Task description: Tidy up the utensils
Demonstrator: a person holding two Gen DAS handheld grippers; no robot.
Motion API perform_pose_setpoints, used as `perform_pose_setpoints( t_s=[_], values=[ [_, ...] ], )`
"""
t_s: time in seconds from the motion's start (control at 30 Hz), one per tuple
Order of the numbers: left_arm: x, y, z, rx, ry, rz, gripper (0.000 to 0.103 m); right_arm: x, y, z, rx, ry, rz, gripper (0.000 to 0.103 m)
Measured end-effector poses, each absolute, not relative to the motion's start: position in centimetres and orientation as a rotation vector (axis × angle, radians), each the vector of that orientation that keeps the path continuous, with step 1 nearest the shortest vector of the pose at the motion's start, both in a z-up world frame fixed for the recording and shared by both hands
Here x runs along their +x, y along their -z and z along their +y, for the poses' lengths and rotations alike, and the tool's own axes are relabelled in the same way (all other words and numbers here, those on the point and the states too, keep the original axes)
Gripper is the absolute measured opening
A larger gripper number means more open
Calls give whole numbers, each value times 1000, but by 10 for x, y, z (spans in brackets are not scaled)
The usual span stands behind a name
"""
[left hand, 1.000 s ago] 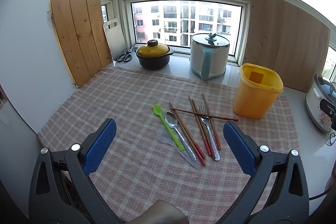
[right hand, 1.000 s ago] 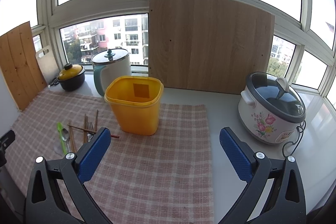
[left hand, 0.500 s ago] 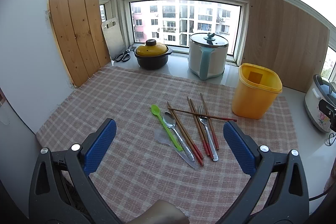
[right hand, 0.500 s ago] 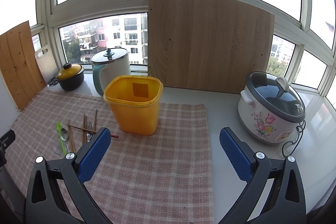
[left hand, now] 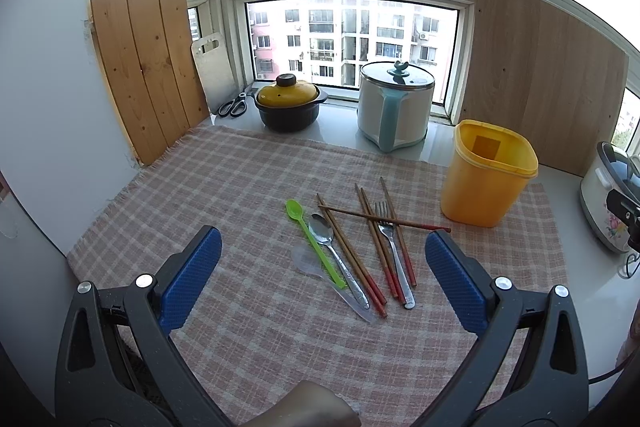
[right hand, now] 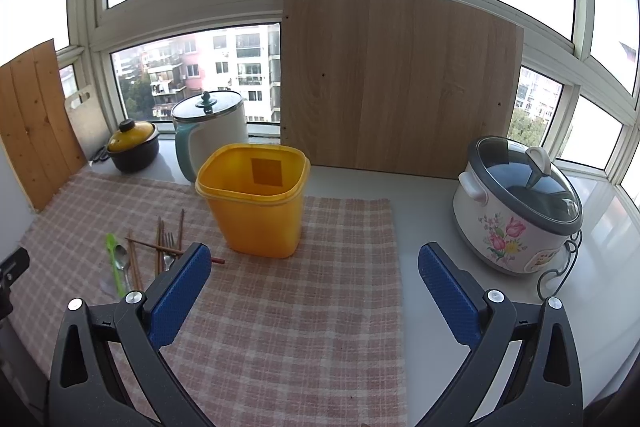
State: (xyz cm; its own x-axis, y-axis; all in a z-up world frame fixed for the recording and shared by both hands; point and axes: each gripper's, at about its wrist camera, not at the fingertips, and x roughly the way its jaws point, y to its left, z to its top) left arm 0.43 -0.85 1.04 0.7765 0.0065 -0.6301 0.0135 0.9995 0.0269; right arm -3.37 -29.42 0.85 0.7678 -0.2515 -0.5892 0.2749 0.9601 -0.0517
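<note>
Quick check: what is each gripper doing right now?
Left gripper: jaws open, holding nothing.
Right gripper: jaws open, holding nothing.

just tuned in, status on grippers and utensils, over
Left gripper open, empty. Right gripper open, empty. Utensils loose on cloth, one chopstick crossing the rest. Yellow bin empty, path clear.
</note>
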Motion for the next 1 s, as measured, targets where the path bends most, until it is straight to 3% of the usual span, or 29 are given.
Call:
perform_pose_setpoints(
  t_s=[1.0],
  values=[
    [4, -8, -27, 32, 6, 702, 103, -18, -4, -287, 15, 288, 653, 103]
  ],
)
